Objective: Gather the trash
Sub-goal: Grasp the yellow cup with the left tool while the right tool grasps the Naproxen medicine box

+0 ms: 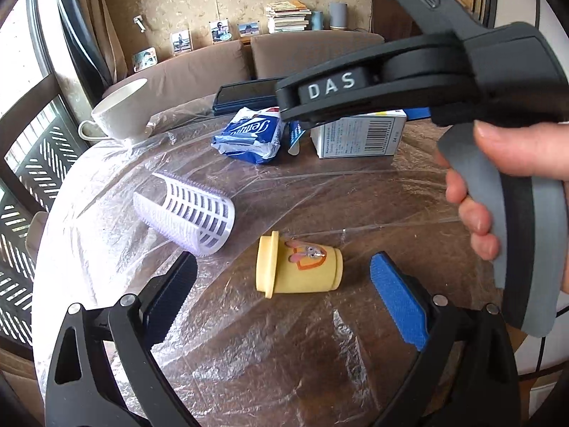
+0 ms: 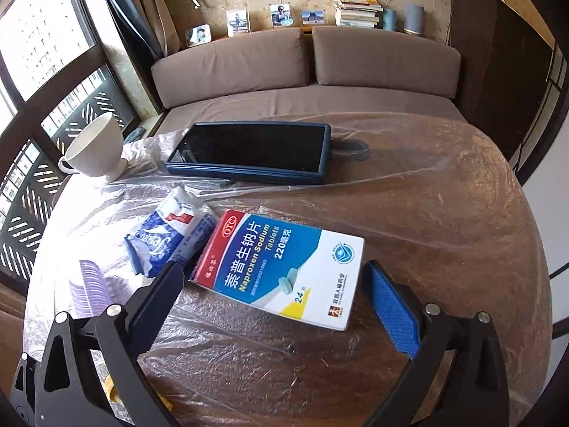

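A small yellow cup (image 1: 302,267) with a rabbit picture lies on its side on the plastic-covered table (image 1: 249,356). My left gripper (image 1: 284,265) is open and straddles the cup, its pads clear of it. A blue-and-white medicine box (image 2: 284,267) lies flat between the wide jaws of my right gripper (image 2: 274,270), which is open with both pads beside the box's ends. A crumpled blue tissue pack (image 2: 167,238) sits just left of the box. In the left wrist view, a hand (image 1: 498,185) holds the right gripper's grey handle above the box (image 1: 359,135).
A white mesh roller (image 1: 185,213) lies left of the yellow cup. At the table's far left stands a white teacup (image 2: 96,153). A dark flat tablet (image 2: 252,149) lies at the far edge, with a brown sofa (image 2: 320,64) behind. A window runs along the left.
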`<state>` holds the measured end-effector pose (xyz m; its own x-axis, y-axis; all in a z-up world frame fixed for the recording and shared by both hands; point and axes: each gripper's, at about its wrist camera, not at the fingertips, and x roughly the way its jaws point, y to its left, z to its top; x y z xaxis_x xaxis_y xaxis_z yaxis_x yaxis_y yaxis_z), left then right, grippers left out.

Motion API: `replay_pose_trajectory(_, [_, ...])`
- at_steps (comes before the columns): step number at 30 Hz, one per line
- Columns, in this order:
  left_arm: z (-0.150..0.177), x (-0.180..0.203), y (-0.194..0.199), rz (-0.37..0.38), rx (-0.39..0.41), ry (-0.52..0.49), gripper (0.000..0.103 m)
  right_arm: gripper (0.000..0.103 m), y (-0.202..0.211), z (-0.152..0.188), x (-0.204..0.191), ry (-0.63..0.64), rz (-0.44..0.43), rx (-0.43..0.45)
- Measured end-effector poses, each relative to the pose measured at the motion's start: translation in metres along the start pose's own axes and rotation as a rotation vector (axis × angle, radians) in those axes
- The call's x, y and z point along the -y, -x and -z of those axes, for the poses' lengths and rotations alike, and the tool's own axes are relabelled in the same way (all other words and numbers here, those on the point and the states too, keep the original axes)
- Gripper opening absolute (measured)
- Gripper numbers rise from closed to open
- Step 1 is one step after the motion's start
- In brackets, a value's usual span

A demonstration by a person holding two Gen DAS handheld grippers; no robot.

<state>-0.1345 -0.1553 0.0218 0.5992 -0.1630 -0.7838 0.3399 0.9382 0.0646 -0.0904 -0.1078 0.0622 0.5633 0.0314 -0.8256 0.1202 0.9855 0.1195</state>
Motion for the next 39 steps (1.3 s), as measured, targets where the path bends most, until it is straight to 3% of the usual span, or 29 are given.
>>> replay_pose_trajectory(7, [-0.002,0.007,-0.007,0.021,-0.01,-0.049,0.074,0.097,-0.009,0.001,0.001,-0.009,-0.004,0.005])
replay_pose_trajectory(10, [-0.001,0.009,-0.01,0.037,-0.018,-0.054,0.062,0.09,-0.009,0.002,0.001,-0.003,-0.02,0.02])
replay_pose_trajectory(14, [-0.003,0.007,-0.009,0.07,-0.024,-0.035,0.047,0.087,-0.006,0.004,0.005,-0.007,-0.043,0.036])
replay_pose_trajectory(39, [0.007,-0.006,0.012,0.077,-0.004,0.04,0.047,0.087,0.062,0.041,0.024,0.026,-0.04,0.094])
